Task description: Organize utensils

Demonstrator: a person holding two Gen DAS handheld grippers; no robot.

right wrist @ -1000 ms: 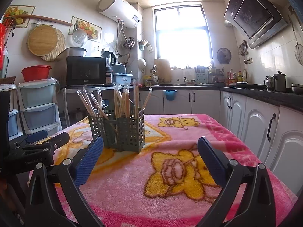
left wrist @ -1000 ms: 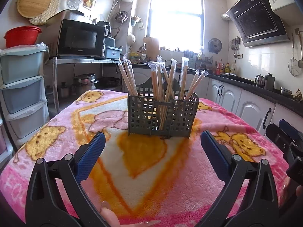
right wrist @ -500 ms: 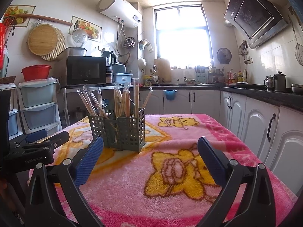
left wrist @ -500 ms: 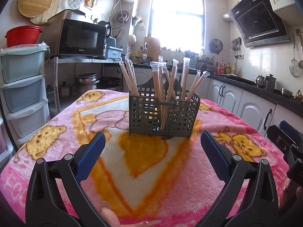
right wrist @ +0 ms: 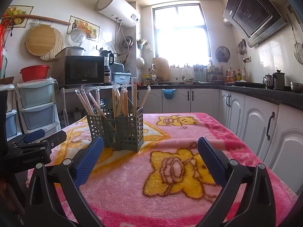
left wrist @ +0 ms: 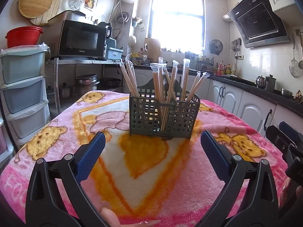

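Little has moved since the earlier frames: the left view has edged slightly toward the caddy (left wrist: 164,113), and the right view is unchanged. The left tongs (left wrist: 151,151) stand wide and hold nothing, low over the blanket (left wrist: 132,160) on the desk, aimed straight at the caddy. The right tongs (right wrist: 150,154) are also wide and empty, off to the right side, with the caddy ahead and left of them.

The caddy is a grey mesh box with compartments, standing upright near the middle of the desk. Wrapped chopsticks (left wrist: 171,87) lean in it at mixed angles, most of them in the centre and right compartments, a few in the left. No loose utensils are visible on the blanket.

Hazards from this position:

- Tipping. The caddy looks light and top-heavy, and the plush blanket gives a soft footing. A sideways pull on one pair may topple it.
- Dragging neighbours. The pairs cross one another. Lifting one at an angle may pull others out.
- Slipping. The plastic sleeves look slick, and a grip on the loose sleeve tip alone may let the pair slide free.
- Collision. The right tongs appear at the edge of the left view; both reaching for the caddy together may clash.
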